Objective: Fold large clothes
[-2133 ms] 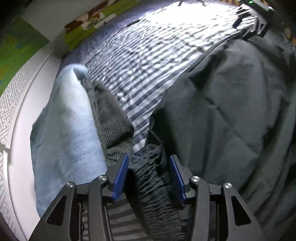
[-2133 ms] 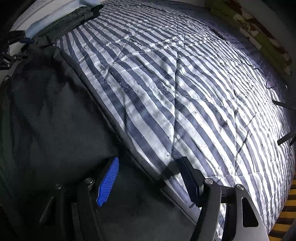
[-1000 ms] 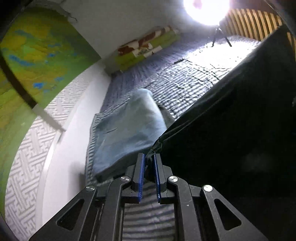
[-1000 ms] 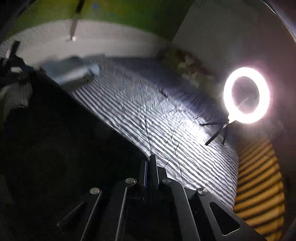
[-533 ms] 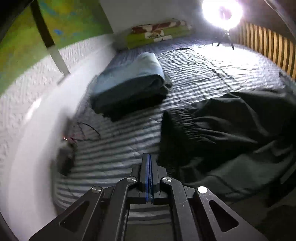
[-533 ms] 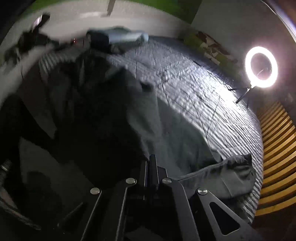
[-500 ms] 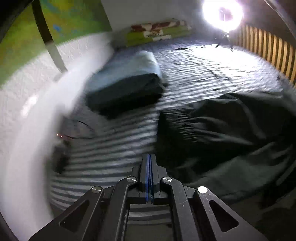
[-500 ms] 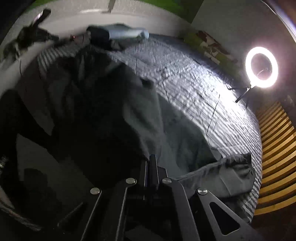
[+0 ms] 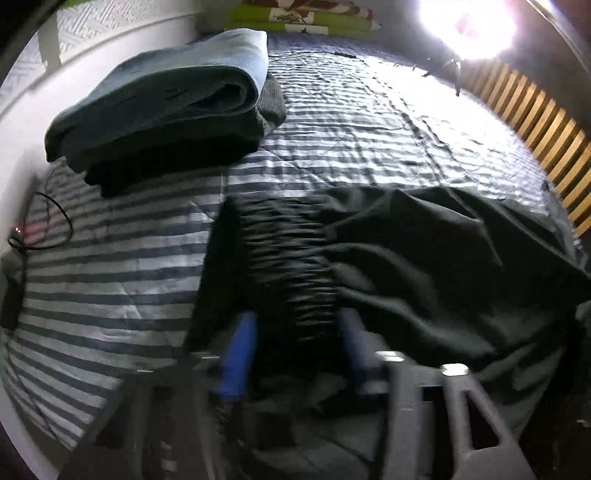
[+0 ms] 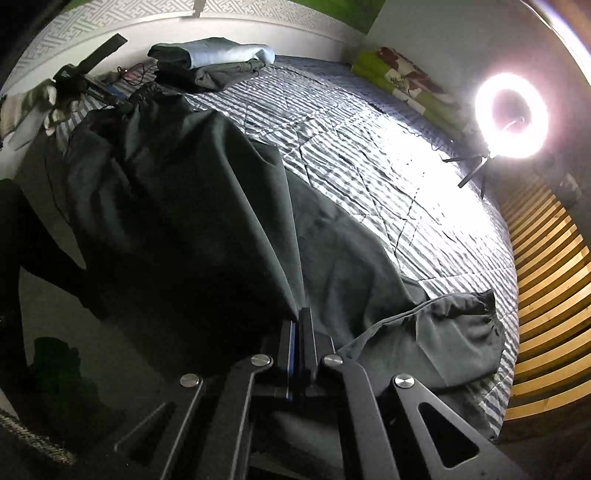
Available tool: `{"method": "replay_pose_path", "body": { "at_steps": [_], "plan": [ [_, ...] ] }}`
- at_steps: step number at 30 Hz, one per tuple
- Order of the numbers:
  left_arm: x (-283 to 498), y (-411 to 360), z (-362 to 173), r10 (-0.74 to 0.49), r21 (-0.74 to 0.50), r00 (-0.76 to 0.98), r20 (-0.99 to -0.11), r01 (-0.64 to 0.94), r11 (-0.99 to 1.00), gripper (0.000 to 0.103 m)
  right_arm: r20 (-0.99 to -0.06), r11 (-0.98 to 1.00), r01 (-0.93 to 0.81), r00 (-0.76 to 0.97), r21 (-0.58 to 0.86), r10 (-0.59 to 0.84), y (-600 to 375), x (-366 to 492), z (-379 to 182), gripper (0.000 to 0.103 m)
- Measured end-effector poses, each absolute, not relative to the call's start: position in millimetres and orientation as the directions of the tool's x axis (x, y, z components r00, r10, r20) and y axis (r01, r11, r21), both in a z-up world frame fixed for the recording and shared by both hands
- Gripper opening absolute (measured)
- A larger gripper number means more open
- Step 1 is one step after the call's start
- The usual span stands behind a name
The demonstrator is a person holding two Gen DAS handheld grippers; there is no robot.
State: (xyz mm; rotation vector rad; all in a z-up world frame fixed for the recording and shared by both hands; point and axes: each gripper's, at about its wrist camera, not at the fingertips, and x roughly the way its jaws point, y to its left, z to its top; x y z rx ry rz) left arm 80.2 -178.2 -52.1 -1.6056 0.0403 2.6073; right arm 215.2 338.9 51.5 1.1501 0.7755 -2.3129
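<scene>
- Striped quilt (image 10: 369, 155): my work surface.
- Dark trousers (image 10: 192, 206): spread across it, waistband beside folded clothes (image 9: 162, 99).
- My left gripper (image 9: 295, 350): jaws just opening, straddling waistband.
- My right gripper (image 10: 300, 325): pinching trouser fabric.

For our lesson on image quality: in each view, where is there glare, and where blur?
Left wrist view: the lamp blows out the top right corner and washes the bedspread near it; the left gripper is smeared by blur. Right wrist view: the ring light flares and bleaches nearby stripes; the right gripper and trousers are sharp but dark.
</scene>
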Motion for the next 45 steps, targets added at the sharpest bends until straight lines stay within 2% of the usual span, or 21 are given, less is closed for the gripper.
{"method": "replay_pose_path", "body": {
  "at_steps": [1,5,6,7,8,9,11,14,15,16,17,19,21,28,33,38,41,45],
  "plan": [
    [78.6,-178.2,-54.0,0.019,0.018,-0.445,-0.896,-0.079,-0.997,0.020,-0.821,-0.748,0.600,-0.555,-0.283,-0.135,338.6,214.5,51.9,0.001],
    [87.2,-185.4,-40.2,-0.004,0.037,-0.476,-0.879,-0.060,-0.998,0.022,-0.827,-0.762,0.596,-0.543,-0.253,-0.150,342.3,206.8,52.1,0.001],
    [90.7,-191.7,-36.9,0.013,0.006,-0.460,-0.888,-0.039,-0.999,0.028,-0.826,-0.764,0.595,-0.543,-0.251,-0.152,342.9,206.4,53.1,0.001],
    [94.2,-197.4,-33.7,0.065,-0.059,-0.435,-0.898,-0.025,-0.998,0.043,-0.824,-0.765,0.593,-0.546,-0.250,-0.153,342.9,205.8,54.3,0.001],
    [94.4,-201.3,-33.8,0.107,-0.110,-0.419,-0.902,-0.017,-0.994,0.051,-0.823,-0.767,0.592,-0.546,-0.248,-0.156,343.3,205.6,55.1,0.001],
    [95.4,-202.4,-34.0,0.133,-0.140,-0.412,-0.901,-0.012,-0.990,0.054,-0.823,-0.769,0.591,-0.546,-0.243,-0.160,343.3,205.7,55.4,0.001],
    [93.6,-199.6,-39.7,0.138,-0.148,-0.396,-0.908,-0.004,-0.989,0.064,-0.824,-0.771,0.593,-0.541,-0.232,-0.168,342.3,206.0,54.8,0.001],
    [81.6,-202.4,-51.0,0.142,-0.182,-0.397,-0.907,0.065,-0.981,0.069,-0.825,-0.766,0.603,-0.535,-0.223,-0.181,338.9,208.4,52.8,0.001],
    [78.5,-202.8,-53.7,0.149,-0.197,-0.400,-0.904,0.080,-0.977,0.067,-0.827,-0.760,0.610,-0.532,-0.223,-0.184,337.7,210.3,52.1,0.001],
    [74.9,-201.3,-56.9,0.150,-0.201,-0.405,-0.902,0.088,-0.976,0.040,-0.827,-0.757,0.613,-0.531,-0.225,-0.185,337.8,211.9,52.2,0.001],
    [70.7,-197.9,-59.0,0.119,-0.170,-0.399,-0.909,0.094,-0.981,0.021,-0.826,-0.752,0.617,-0.534,-0.232,-0.183,337.5,213.8,52.1,0.001],
    [67.3,-189.8,-55.2,0.067,-0.113,-0.413,-0.908,0.087,-0.990,0.019,-0.824,-0.754,0.613,-0.538,-0.237,-0.178,339.5,214.5,53.8,0.001],
    [67.3,-185.6,-42.9,0.045,-0.077,-0.431,-0.901,0.057,-0.995,0.009,-0.819,-0.761,0.604,-0.546,-0.237,-0.178,343.1,213.5,58.5,0.001],
    [82.8,-214.9,26.7,0.031,-0.086,-0.526,-0.850,0.081,-0.993,0.004,-0.760,-0.782,0.570,-0.617,-0.252,-0.205,348.9,210.5,97.9,0.001],
    [115.9,-225.9,46.5,0.009,-0.059,-0.525,-0.851,0.078,-0.995,0.003,-0.751,-0.767,0.594,-0.616,-0.242,-0.239,341.1,229.8,112.3,0.001],
    [163.2,-229.1,8.7,-0.001,-0.033,-0.441,-0.898,0.071,-0.997,0.002,-0.806,-0.725,0.647,-0.547,-0.235,-0.226,333.4,259.9,82.2,0.001],
    [172.3,-235.8,-22.1,-0.011,-0.031,-0.391,-0.920,0.100,-0.994,0.001,-0.855,-0.721,0.668,-0.470,-0.184,-0.218,330.3,268.9,53.5,0.001],
    [177.7,-233.5,-51.9,-0.021,-0.019,-0.346,-0.938,0.111,-0.994,0.001,-0.892,-0.663,0.718,-0.419,-0.213,-0.167,318.1,282.0,18.0,0.001]
  ]
}}
